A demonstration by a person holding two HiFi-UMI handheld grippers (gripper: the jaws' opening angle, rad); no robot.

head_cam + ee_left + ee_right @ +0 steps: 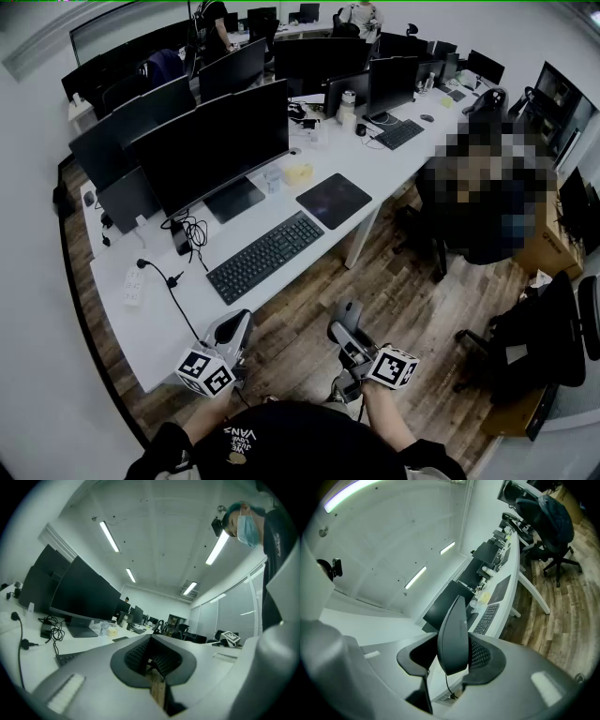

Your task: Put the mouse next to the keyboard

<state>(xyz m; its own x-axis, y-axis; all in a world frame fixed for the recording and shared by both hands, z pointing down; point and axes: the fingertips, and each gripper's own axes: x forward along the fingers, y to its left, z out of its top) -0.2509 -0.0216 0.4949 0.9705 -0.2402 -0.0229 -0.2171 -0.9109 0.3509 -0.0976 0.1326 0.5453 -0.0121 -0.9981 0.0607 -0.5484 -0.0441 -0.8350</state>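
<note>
A wood-plank floor (398,281) runs under a long, smooth white desk (164,328) in an open-plan office. A flat black keyboard (265,256) lies on the desk, with a wide dark monitor (211,150) behind it and a matte rectangular mouse pad (334,200) just to its right. In front of the keyboard, off the desk edge, the right gripper (349,330) clamps a smooth, rounded dark-grey mouse (454,634) edgewise between ribbed pads (480,653). The left gripper (234,325), also in front of the keyboard, has its ribbed jaws closed together on nothing.
</note>
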